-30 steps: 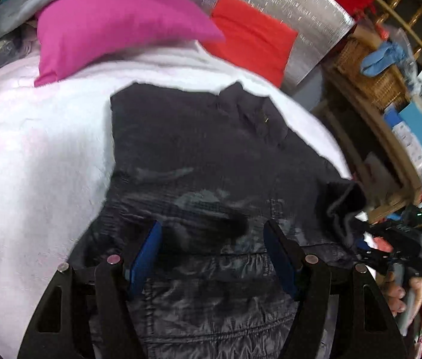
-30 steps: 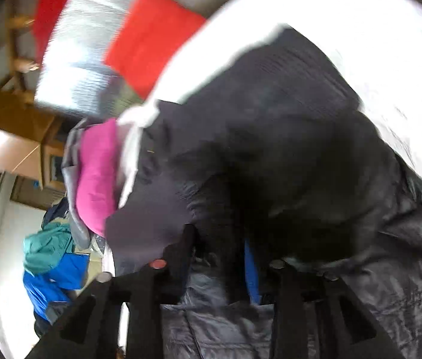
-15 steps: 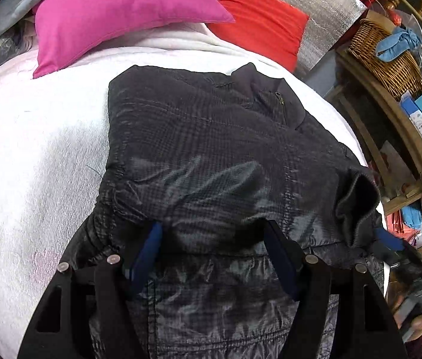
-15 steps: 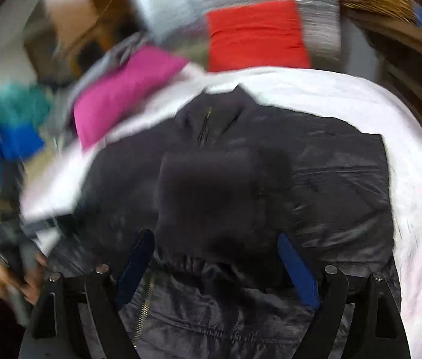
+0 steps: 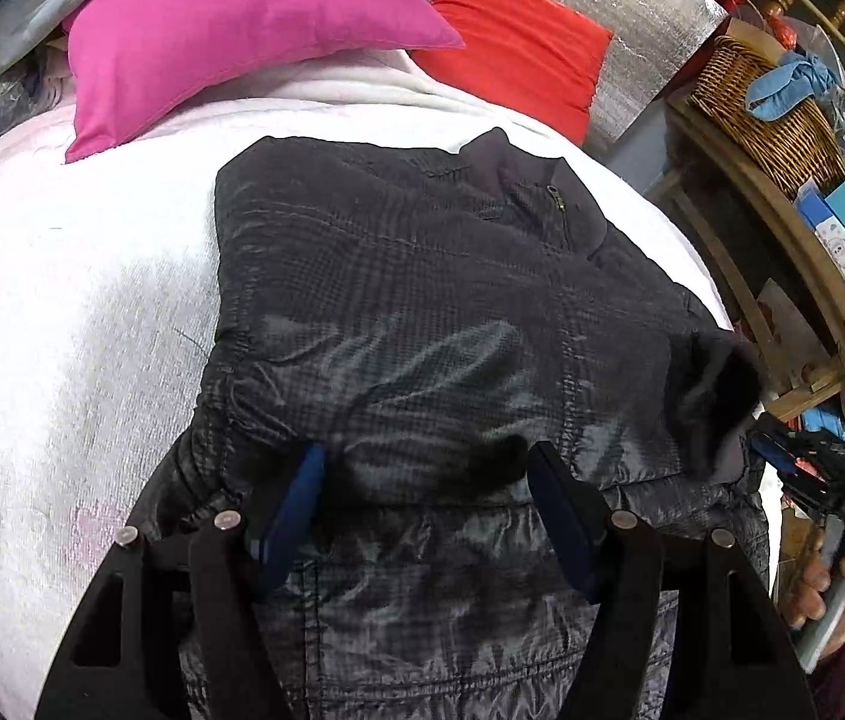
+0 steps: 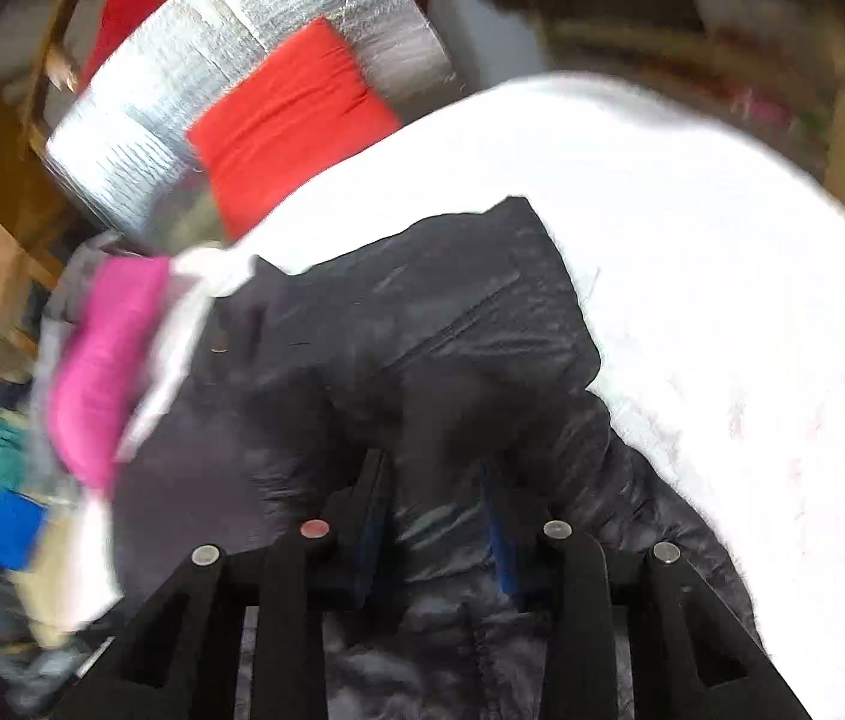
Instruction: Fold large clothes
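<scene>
i've got the black jacket (image 5: pixel 422 324) lying on the white blanket (image 5: pixel 62 330), straight ahead of my left tongs (image 5: pixel 425 480), collar at the far end. as i judge it, one sleeve is already folded in across the body on the left side, so the fold is started but not far along: the other sleeve and the hem still need bringing over.

my left tongs stand well apart, hovering just over the folded-in fabric, pads clear of it. my right tongs (image 6: pixel 434 492) have just been closing, and a ridge of jacket fabric sits between the pads; the view is blurred, but they look clamped on it. in the left view i can see them at the dark cuff (image 5: pixel 716 396), off to the right of my left tongs.

against the frame half a second back, the right tongs were wide and looking square down the jacket from the hem; now they are narrower and the view has swung round to the jacket's side. the left view is unchanged.
</scene>
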A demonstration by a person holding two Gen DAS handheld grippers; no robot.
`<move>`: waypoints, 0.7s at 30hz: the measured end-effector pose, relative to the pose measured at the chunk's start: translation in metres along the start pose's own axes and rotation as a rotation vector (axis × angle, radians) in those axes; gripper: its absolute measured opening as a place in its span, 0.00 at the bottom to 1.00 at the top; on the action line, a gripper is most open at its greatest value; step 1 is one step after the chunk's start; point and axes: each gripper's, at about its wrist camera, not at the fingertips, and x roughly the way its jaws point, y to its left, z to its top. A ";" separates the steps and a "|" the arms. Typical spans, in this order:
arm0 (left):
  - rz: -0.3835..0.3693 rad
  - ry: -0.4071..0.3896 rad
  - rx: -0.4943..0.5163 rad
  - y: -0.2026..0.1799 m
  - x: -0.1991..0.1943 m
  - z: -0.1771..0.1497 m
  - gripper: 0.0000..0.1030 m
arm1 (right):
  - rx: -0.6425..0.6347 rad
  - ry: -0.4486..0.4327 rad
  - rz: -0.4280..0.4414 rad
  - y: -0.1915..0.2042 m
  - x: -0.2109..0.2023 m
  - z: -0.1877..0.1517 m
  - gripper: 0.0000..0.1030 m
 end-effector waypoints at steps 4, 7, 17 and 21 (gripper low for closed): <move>0.009 -0.001 -0.004 -0.001 0.001 0.000 0.69 | -0.170 -0.070 0.067 0.045 -0.017 -0.015 0.81; 0.017 -0.003 0.005 -0.002 0.001 -0.001 0.69 | -0.341 -0.064 0.091 0.090 -0.012 -0.037 0.84; 0.005 0.000 0.033 0.000 -0.003 -0.003 0.69 | -0.439 -0.077 -0.193 0.118 0.038 -0.053 0.65; -0.004 -0.008 0.022 0.002 -0.008 -0.003 0.69 | -0.242 -0.160 -0.184 0.069 -0.004 -0.018 0.60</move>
